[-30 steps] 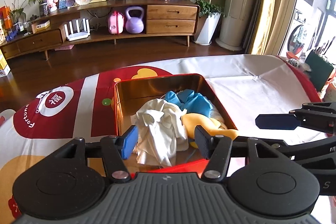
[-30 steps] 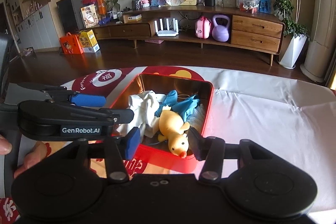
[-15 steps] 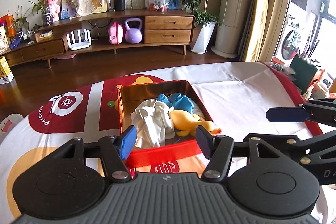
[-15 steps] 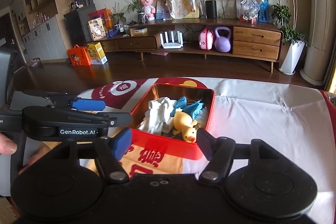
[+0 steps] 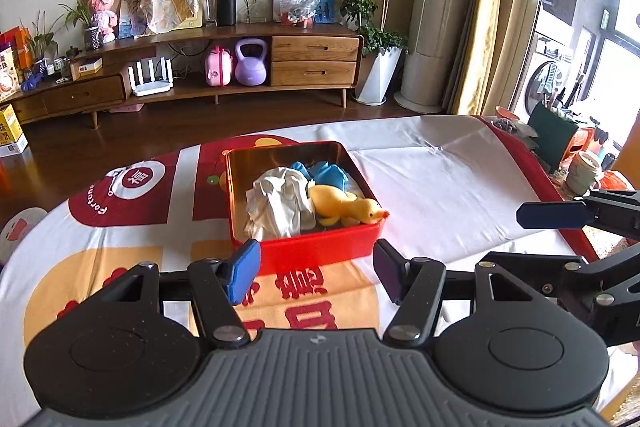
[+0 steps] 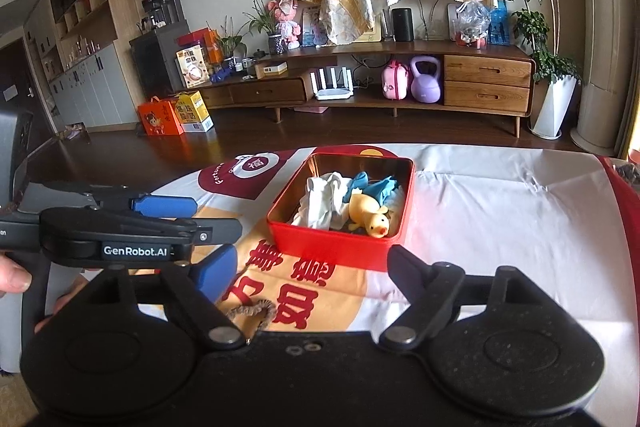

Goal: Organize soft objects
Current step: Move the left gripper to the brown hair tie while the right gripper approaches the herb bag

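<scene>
Both my tongs, left (image 5: 316,269) and right (image 6: 312,269), hang apart and empty short of the red tin (image 5: 316,251) on the desk (image 5: 440,187), right's jaws just widened; duck (image 5: 344,209), white cloth (image 5: 280,203), blue cloth (image 5: 324,173) sit inside, so sorting looks done.

My left tongs (image 6: 188,223): "GenRobot.AI", white on a black tag, left of frame.
Counter cloth (image 5: 132,183): white "福" in a ring, "Fortune" curving beside it.
Cloth before my tongs: large red characters, upside down, partly hidden.
</scene>
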### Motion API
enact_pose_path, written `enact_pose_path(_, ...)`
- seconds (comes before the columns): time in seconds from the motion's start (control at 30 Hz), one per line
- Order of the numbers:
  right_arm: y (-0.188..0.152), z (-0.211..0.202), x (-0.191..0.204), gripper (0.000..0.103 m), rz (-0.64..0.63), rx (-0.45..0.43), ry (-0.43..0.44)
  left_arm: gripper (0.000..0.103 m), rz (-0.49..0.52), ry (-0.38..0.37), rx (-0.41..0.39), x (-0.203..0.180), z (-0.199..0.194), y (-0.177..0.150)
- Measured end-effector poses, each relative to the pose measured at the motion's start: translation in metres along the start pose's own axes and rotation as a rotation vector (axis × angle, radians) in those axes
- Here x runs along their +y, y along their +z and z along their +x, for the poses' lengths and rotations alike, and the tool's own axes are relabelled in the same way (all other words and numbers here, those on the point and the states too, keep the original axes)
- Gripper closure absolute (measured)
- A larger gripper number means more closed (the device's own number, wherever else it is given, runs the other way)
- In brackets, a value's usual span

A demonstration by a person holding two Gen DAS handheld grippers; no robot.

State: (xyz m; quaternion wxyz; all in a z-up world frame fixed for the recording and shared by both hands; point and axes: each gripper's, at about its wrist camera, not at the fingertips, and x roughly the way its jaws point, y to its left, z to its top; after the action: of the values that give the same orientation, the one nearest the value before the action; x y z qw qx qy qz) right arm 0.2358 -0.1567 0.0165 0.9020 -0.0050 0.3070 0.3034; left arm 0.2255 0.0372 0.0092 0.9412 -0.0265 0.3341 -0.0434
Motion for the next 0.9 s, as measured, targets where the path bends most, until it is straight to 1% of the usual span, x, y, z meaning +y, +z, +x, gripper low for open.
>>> enact_pose_path(0.23, -0.02, -0.012, 0.0, 0.009, 0.024, -0.005, -0.02, 0.041, -0.001, -0.006, 0.012, -0.006, -0.014, -0.019)
enact_pose_path(0.3, -0.026, -0.013, -0.001, 0.004, 0.032, -0.001, -0.022, 0.041, -0.009, -0.008, 0.017, -0.006, -0.017, -0.026)
enact_pose_path(0.37, -0.032, -0.014, 0.0, 0.002, 0.03, 0.0, -0.025, 0.041, -0.016, -0.014, 0.022, -0.006, -0.018, -0.033)
enact_pose_path(0.43, -0.039, -0.013, 0.001, 0.001, 0.026, 0.005, -0.028, 0.04, -0.023, -0.014, 0.03, -0.006, -0.018, -0.041)
enact_pose_path(0.5, -0.046, -0.012, 0.001, 0.001, 0.023, 0.014, -0.025, 0.032, -0.029, -0.013, 0.031, -0.005, -0.018, -0.049)
enact_pose_path(0.67, -0.064, -0.006, 0.002, 0.001, 0.013, 0.031, -0.03, 0.031, -0.037, -0.006, 0.045, -0.005, -0.014, -0.064)
enact_pose_path(0.7, -0.067, -0.004, 0.001, 0.001, 0.012, 0.038, -0.028, 0.026, -0.042, -0.005, 0.046, -0.005, -0.013, -0.067)
enact_pose_path(0.77, -0.073, 0.0, 0.0, 0.001, 0.005, 0.053, -0.026, 0.023, -0.053, 0.0, 0.042, -0.003, -0.012, -0.073)
enact_pose_path(0.9, -0.083, 0.009, -0.003, 0.001, 0.005, 0.071, -0.036, 0.023, -0.078, -0.008, 0.043, -0.001, -0.006, -0.086)
